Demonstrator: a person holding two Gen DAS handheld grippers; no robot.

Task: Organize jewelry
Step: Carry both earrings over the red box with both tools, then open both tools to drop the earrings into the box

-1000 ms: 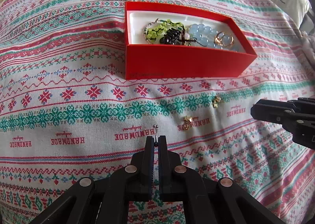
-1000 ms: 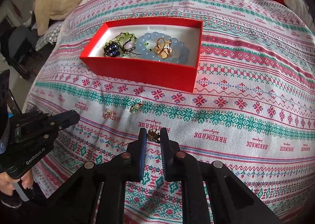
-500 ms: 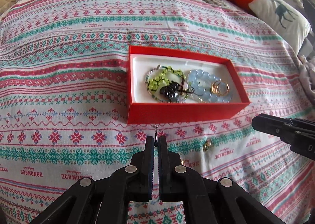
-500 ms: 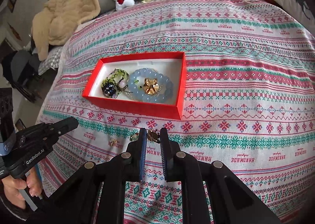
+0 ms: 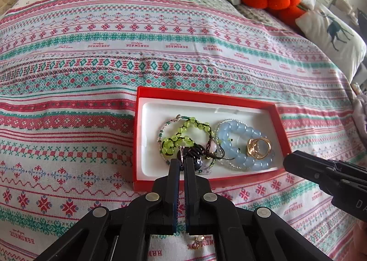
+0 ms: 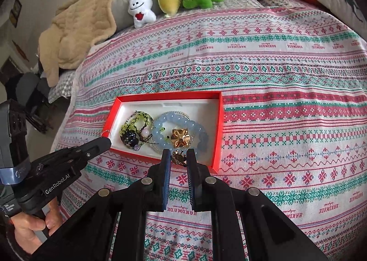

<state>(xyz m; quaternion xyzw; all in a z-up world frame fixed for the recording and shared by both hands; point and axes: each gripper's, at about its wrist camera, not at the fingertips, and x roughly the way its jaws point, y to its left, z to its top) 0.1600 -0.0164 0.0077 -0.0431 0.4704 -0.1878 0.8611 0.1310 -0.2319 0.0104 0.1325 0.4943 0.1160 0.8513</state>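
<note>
A: What are you holding in your left gripper [image 5: 181,164]?

B: Its jaws are pinched tight on a thin silver pin [image 5: 181,154], maybe an earring; it is too small to say. You have it over the near left part of the red box [image 5: 206,96].

A: And your right gripper [image 6: 179,157]?

B: Clamped on a small dark gold piece [image 6: 178,157] above the box's near edge, toward its right corner.

A: What lies in the box?

B: A green bead bracelet [image 5: 183,133] at the left, a blue bead bracelet [image 5: 238,144] at the right, with a gold ring [image 5: 258,148] on it.

A: Anything else?

B: One small gold piece [image 5: 199,239] on the bedspread [image 5: 68,100], seen behind your left gripper's fingers.
</note>
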